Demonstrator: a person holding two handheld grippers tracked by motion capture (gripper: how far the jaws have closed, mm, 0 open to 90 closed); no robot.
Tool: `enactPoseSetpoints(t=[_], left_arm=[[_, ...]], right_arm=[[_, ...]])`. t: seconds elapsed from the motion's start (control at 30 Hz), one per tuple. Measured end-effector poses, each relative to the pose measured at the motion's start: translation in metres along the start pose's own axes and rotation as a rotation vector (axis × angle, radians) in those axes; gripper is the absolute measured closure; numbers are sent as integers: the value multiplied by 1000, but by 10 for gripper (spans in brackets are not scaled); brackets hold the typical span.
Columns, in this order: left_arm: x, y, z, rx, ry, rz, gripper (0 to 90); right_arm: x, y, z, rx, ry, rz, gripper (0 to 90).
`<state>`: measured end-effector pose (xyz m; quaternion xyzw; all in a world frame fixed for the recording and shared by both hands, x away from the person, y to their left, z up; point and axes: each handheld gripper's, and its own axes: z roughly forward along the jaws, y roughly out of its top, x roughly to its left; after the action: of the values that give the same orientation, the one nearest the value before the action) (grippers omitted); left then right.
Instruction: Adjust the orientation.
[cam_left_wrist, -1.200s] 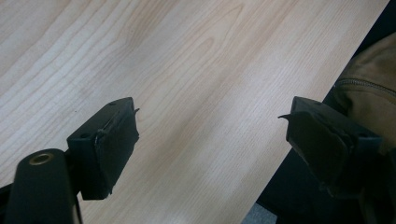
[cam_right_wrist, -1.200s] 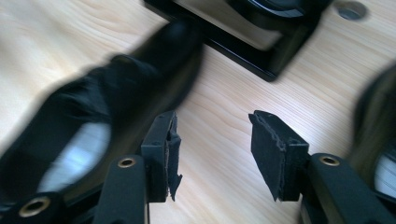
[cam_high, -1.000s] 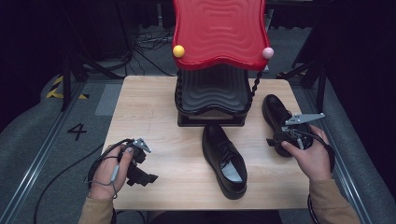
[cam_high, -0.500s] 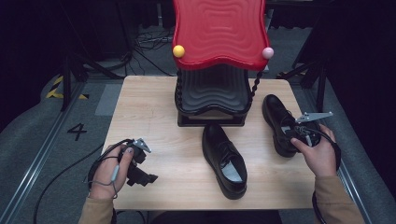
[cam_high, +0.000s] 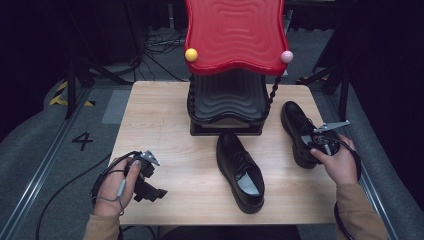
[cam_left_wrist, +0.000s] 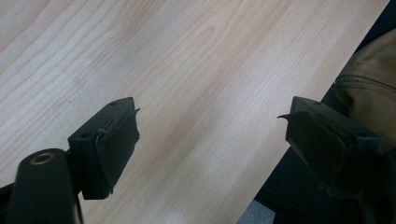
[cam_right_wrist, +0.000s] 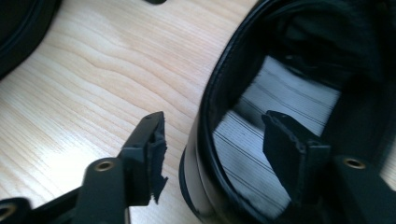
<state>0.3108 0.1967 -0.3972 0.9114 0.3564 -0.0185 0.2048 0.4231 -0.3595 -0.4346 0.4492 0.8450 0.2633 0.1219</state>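
Observation:
Two black leather shoes lie on the wooden table (cam_high: 160, 125). One shoe (cam_high: 242, 170) is in the middle, the other (cam_high: 295, 122) at the right with its toe pointing away. My right gripper (cam_high: 315, 142) is at the heel of the right shoe (cam_right_wrist: 280, 93). Its jaws have just been opening and straddle the heel rim: one pad (cam_right_wrist: 149, 149) is outside with a gap to the leather, the other (cam_right_wrist: 289, 144) is inside over the striped insole. My left gripper (cam_high: 155, 192) rests open near the front left edge, with bare wood between its jaws (cam_left_wrist: 210, 109).
A two-tier rack stands at the back centre, its red wavy top shelf (cam_high: 235, 35) overhanging a black lower shelf (cam_high: 227, 97). Its base is close behind the middle shoe. Bare wood lies at the left of the table. A tan sleeve (cam_left_wrist: 369, 84) shows past the front edge.
My right hand has shifted slightly to the right and sunk onto the heel of the right shoe. The left hand and both shoes have stayed put.

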Motion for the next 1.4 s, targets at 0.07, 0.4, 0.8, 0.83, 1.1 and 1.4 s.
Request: enactPoseSetpoints(t=[0.07, 0.4, 0.8, 0.83, 1.1, 1.4], left_arm=[[0, -1, 0, 2, 2, -2, 178], [0, -11, -3, 2, 8, -30, 177], [0, -4, -1, -4, 5, -4, 179], [0, -3, -1, -3, 3, 0, 179], [2, 13, 5, 0, -13, 34, 179], [2, 28, 10, 3, -26, 68, 179]], right_arm=[[-1, 1, 4, 10, -11, -16, 410], [-3, 2, 8, 22, -17, 6, 510], [13, 5, -6, -12, 82, -7, 764], [13, 5, -9, -20, 89, -2, 764], [33, 4, -45, -49, 140, -35, 761], [63, 5, -75, -45, 178, -142, 761]])
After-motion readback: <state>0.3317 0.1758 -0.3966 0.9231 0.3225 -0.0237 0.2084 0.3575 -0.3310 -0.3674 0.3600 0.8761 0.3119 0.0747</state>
